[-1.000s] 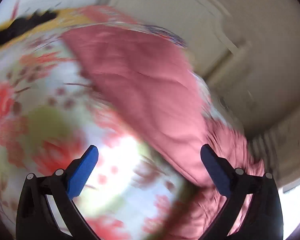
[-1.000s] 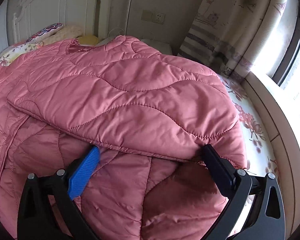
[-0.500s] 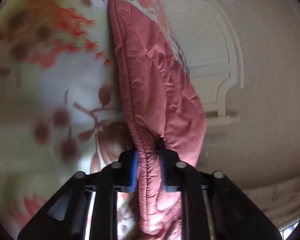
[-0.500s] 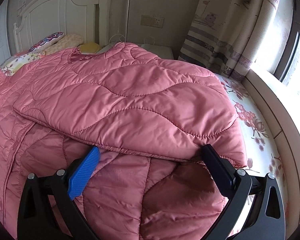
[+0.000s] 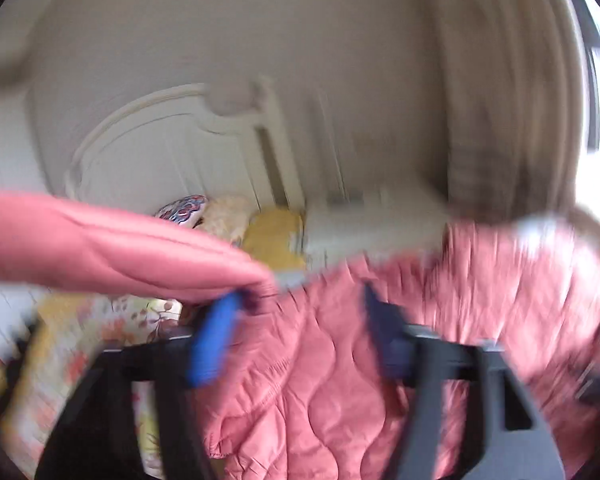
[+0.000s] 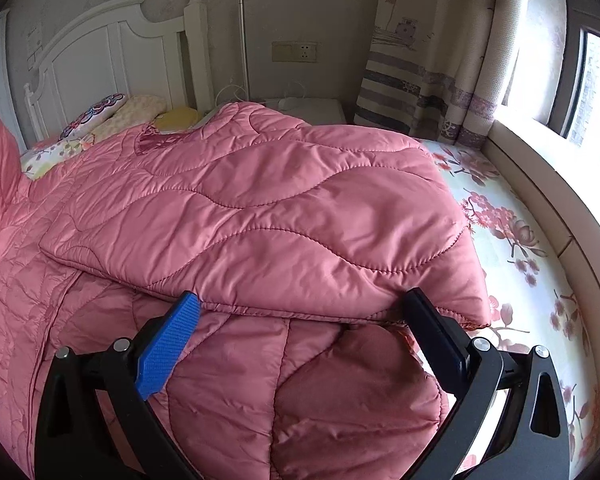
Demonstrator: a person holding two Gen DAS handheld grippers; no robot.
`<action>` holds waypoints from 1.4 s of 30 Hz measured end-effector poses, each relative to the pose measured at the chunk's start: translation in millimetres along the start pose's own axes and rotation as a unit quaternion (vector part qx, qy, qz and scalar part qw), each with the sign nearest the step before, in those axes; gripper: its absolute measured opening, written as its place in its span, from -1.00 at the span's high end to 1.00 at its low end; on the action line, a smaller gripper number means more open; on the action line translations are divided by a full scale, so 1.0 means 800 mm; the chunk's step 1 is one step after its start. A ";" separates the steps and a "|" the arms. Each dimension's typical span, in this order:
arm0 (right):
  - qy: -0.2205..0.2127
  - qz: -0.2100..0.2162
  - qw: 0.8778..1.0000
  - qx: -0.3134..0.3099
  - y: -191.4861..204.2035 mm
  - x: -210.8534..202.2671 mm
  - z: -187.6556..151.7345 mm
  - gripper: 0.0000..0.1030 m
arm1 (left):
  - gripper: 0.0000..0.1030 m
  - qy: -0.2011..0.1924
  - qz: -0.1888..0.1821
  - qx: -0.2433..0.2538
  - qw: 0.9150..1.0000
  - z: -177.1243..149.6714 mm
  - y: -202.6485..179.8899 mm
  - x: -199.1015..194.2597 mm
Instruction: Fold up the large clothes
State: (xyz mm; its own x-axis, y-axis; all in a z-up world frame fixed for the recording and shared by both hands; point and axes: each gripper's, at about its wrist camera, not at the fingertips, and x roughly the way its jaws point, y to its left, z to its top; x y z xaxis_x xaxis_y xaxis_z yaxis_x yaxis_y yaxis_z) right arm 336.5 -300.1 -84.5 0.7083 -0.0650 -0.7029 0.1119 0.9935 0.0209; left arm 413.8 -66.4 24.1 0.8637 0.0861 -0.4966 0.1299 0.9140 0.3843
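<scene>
Left view motion-blurred, perhaps shaking; right sharp, window (image 6: 598,92) daylight.

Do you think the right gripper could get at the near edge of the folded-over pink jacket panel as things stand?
Probably yes: the right gripper is open, and the panel's edge lies just past its fingertips, between them, with nothing in front of it.

Home bedroom. White wooden headboard (image 6: 112,52) stood at head of bed, against pale wall. Pillows (image 6: 100,114) lay just below headboard. Floral bedsheet (image 6: 508,240) covered mattress, right of headboard. Wall socket (image 6: 296,51) sat right of headboard; white bedside cabinet (image 6: 320,108) below socket. Patterned curtain (image 6: 448,52) and window (image 6: 596,92) were farther right. Pink quilted coat (image 6: 260,208) lay spread across bed.
</scene>
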 end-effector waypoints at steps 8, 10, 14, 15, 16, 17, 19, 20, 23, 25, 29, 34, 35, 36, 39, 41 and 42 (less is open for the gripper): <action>0.003 0.002 1.000 0.010 -0.004 0.000 -0.001 -0.91 | -0.60 0.043 -0.021 0.161 0.986 -0.100 -0.134 0.035; 0.005 0.002 1.000 0.011 -0.004 0.001 0.000 -0.91 | -0.62 0.044 -0.046 0.141 0.988 -0.100 -0.111 0.019; 0.004 0.004 1.000 0.012 -0.004 0.001 -0.001 -0.91 | -0.87 0.013 -0.030 0.057 0.998 -0.103 -0.037 -0.022; 0.004 0.005 1.000 0.013 -0.005 0.001 -0.001 -0.91 | -0.92 0.016 -0.026 0.026 0.999 -0.108 -0.023 -0.029; 0.004 0.004 1.000 0.013 -0.005 0.001 -0.001 -0.91 | -0.92 0.031 -0.018 -0.027 0.999 -0.115 0.007 -0.025; 0.004 0.004 1.000 0.012 -0.005 0.001 -0.001 -0.91 | -0.92 0.045 -0.008 -0.068 0.997 -0.124 0.022 -0.027; 0.003 0.003 1.000 0.011 -0.005 0.001 -0.001 -0.91 | -0.92 0.089 0.017 -0.160 0.983 -0.151 0.064 -0.013; -0.001 0.005 1.000 0.014 -0.006 -0.002 -0.001 -0.91 | -0.92 0.121 0.030 -0.201 0.972 -0.166 0.081 -0.005; -0.045 0.032 0.998 0.038 -0.016 -0.024 -0.004 -0.91 | -0.89 0.171 0.044 -0.255 0.951 -0.206 0.110 0.017; -0.082 0.047 0.994 0.062 -0.026 -0.045 -0.006 -0.91 | -0.89 0.179 0.053 -0.261 0.947 -0.221 0.116 0.018; -0.095 0.118 0.982 0.109 -0.034 -0.069 0.004 -0.91 | -0.89 0.181 0.048 -0.269 0.945 -0.248 0.125 0.011; -0.002 0.181 0.974 0.134 -0.002 -0.030 0.054 -0.85 | -0.92 0.159 0.068 -0.255 0.951 -0.250 0.113 0.000; 0.012 0.197 0.969 0.150 0.004 -0.016 0.066 -0.83 | -0.92 0.155 0.071 -0.256 0.951 -0.251 0.114 -0.004; 0.020 0.208 0.964 0.164 0.010 -0.005 0.075 -0.83 | -0.92 0.153 0.072 -0.258 0.951 -0.250 0.114 -0.007; 0.066 0.231 0.946 0.217 0.029 0.045 0.098 -0.60 | -0.92 0.163 0.069 -0.270 0.946 -0.252 0.120 -0.004; 0.097 0.228 0.937 0.247 0.042 0.080 0.106 -0.53 | -0.92 0.173 0.064 -0.279 0.943 -0.252 0.122 -0.001; 0.098 0.218 0.939 0.248 0.049 0.087 0.110 -0.53 | -0.92 0.175 0.061 -0.282 0.941 -0.253 0.123 0.000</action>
State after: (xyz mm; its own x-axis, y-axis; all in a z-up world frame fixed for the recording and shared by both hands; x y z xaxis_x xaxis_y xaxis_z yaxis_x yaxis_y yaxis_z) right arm 451.7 -274.0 -70.4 0.6252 0.4055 -0.6668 0.1865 0.7520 0.6322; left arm 327.9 103.4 -95.5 0.6297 0.2398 -0.7389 -0.3254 0.9451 0.0295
